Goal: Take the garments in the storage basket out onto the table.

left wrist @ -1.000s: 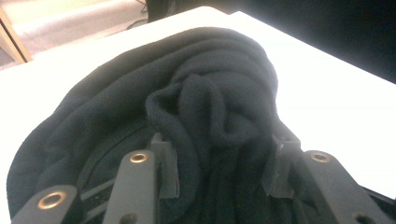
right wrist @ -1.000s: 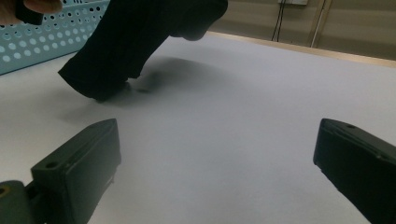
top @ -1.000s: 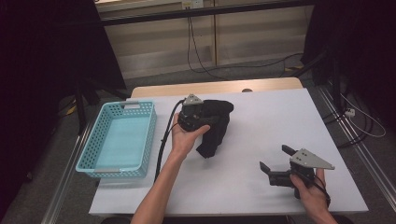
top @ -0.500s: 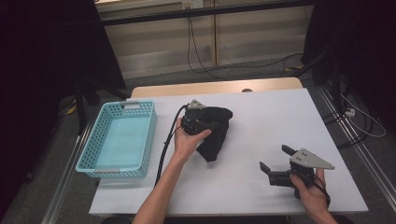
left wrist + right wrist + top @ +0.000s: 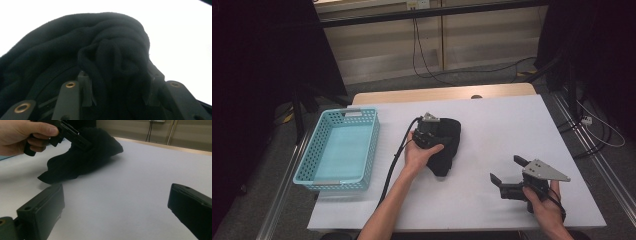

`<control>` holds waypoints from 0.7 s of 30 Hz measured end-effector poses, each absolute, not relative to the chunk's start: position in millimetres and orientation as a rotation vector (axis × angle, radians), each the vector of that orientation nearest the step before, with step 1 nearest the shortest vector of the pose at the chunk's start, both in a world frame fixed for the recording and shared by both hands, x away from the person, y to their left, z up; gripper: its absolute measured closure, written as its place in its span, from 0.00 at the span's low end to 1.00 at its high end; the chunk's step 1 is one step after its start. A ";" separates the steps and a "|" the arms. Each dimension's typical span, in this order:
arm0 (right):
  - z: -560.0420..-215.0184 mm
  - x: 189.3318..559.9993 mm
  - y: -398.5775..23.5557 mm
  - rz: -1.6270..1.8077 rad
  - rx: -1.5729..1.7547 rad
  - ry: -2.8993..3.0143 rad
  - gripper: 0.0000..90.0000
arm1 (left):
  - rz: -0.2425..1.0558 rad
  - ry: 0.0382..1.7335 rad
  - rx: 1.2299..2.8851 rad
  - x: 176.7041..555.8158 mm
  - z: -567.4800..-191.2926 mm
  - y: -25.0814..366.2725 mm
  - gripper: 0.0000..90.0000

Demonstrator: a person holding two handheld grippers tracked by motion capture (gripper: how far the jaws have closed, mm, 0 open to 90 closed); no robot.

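Now: left gripper (image 5: pixel 430 134) jaws just easing open around black cloth (image 5: pixel 446 145) bunched between; let go fully on tabletop (image 5: pixel 492 125). Right gripper (image 5: pixel 512 183) jaws gaping, idle.

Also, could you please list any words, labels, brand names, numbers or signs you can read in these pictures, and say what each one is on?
There is no readable text in these pictures.
black cloth: plain, no tag or print to be seen.
blue basket: no lettering on its rim or walls.
left gripper and right gripper: no markings legible on jaws or bodies.
white table: unmarked.
Small fitting on the far wall: too small and blurred to read.
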State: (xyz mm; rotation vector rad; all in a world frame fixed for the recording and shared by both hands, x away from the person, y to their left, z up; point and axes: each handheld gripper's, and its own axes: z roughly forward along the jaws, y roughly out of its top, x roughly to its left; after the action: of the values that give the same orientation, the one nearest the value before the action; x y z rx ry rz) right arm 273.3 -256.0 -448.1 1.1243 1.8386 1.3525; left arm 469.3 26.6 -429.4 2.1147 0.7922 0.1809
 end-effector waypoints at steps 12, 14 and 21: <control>-448.6 273.7 -255.8 1.352 1.124 1.839 0.01 | 0.179 0.804 2.126 471.9 -443.6 16.9 0.58; -448.7 274.0 -255.3 1.348 1.123 1.840 0.01 | 0.181 0.803 2.124 471.9 -443.8 16.5 0.57; -448.6 274.0 -255.3 1.347 1.123 1.839 0.01 | 0.203 0.796 2.121 474.3 -451.3 11.4 0.54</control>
State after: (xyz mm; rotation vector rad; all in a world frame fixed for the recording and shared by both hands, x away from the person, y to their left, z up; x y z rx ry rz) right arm 274.0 -255.3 -448.6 1.1229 1.8394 1.3468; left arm 474.3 11.4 -451.3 2.1211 0.7955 0.2033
